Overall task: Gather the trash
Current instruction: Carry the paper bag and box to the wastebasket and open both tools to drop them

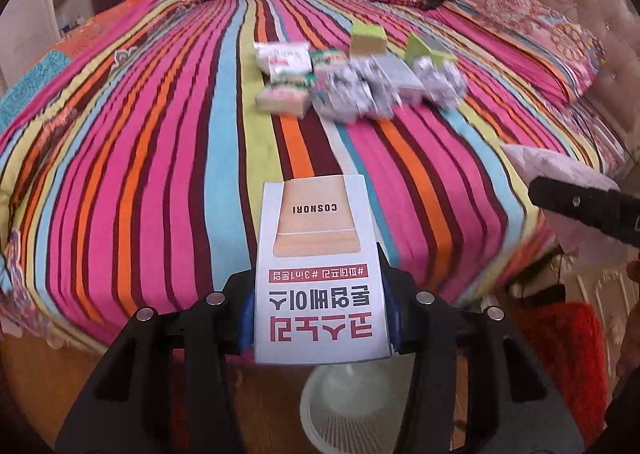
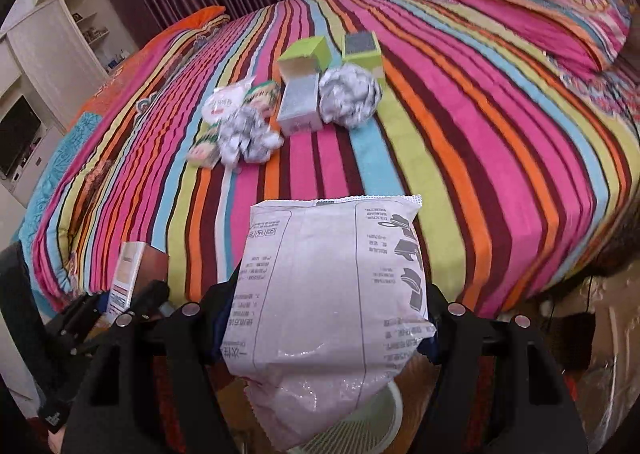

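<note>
The left gripper (image 1: 322,318) pinches a flat, smooth white Cosnori carton (image 1: 316,270), which juts toward 12 o'clock. The right gripper (image 2: 326,330) clamps a soft, crinkly pale plastic pouch (image 2: 328,294). Farther toward 12 o'clock, on the striped bedspread (image 1: 160,157), lie crumpled foil balls (image 2: 350,95), green boxes (image 2: 306,51) and snack wrappers (image 1: 286,57).

Both fisheye views are evenly and fairly brightly lit, with no hard shadows. Straight stripes of the multicoloured striped bed cover (image 1: 168,141) bow outward, and dark vignette fills the corners. Motion blur smears the crumpled silver-grey paper balls (image 1: 360,89) and neighbouring cartons. Mild glare marks the glossy pale plastic pouch (image 2: 332,294).
</note>
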The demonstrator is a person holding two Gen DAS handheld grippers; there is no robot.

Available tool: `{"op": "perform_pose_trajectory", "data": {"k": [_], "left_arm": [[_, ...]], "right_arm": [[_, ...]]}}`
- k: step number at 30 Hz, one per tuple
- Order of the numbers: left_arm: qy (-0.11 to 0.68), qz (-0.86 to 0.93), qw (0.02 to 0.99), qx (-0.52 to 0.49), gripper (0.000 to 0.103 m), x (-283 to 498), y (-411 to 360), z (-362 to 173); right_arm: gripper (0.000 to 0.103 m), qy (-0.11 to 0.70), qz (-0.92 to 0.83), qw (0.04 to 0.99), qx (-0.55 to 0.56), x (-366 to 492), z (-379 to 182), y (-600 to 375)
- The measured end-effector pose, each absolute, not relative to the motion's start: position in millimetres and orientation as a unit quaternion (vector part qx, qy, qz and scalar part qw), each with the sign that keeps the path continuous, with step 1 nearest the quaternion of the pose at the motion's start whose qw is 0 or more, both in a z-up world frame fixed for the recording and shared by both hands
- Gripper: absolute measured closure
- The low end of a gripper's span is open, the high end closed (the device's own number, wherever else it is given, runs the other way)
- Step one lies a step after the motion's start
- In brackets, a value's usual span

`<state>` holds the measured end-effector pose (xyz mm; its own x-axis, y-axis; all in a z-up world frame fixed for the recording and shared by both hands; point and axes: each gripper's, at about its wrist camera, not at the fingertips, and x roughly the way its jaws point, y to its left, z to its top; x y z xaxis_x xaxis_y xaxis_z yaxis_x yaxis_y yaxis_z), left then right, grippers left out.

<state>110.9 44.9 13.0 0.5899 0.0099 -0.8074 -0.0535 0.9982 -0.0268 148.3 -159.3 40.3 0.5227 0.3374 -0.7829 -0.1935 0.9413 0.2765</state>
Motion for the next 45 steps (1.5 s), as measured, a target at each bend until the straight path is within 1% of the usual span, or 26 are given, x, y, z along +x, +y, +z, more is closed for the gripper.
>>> {"op": "perform_pose_trajectory", "data": {"k": [5,10,12,19,27,31,36,45], "left_arm": [[0.489,0.005,0.872,-0.028,0.055,81.0,35.9,-15.3],[0.528,-0.015,0.848,-0.049,0.055,60.9,25.2,-45.8],[0.553,-0.026,0.830,-0.062,0.055,53.1,18.8,-66.4],[0.641,-0.033,0.762,-0.086,0.055,56.8,6.0,-128.2],[0.713,-0.015,0.693,-0.104,0.055,65.5,6.0,-192.9],[0.736,-0.012,0.670,-0.099,0.055,66.2,7.3,-214.8],[0.753,-0.016,0.652,-0.093,0.055,70.3,1.5,-235.9],[0.780,-0.022,0.618,-0.090,0.054,72.3,-2.0,-263.2]], "right_arm": [[0.037,0.494,0.161,0.849,0.096,122.3,18.5,-160.6],[0.037,0.540,0.155,0.820,0.109,102.6,-19.6,-160.7],[0.037,0.565,0.154,0.803,0.115,96.6,-38.9,-160.2],[0.037,0.647,0.135,0.737,0.140,93.8,-96.3,-160.4],[0.037,0.725,0.110,0.663,0.150,104.0,-160.7,-144.3],[0.037,0.751,0.094,0.640,0.136,103.8,-187.7,-140.3],[0.037,0.769,0.086,0.620,0.133,103.1,-207.3,-137.1],[0.037,0.791,0.081,0.593,0.127,102.8,-231.2,-137.8]]}}
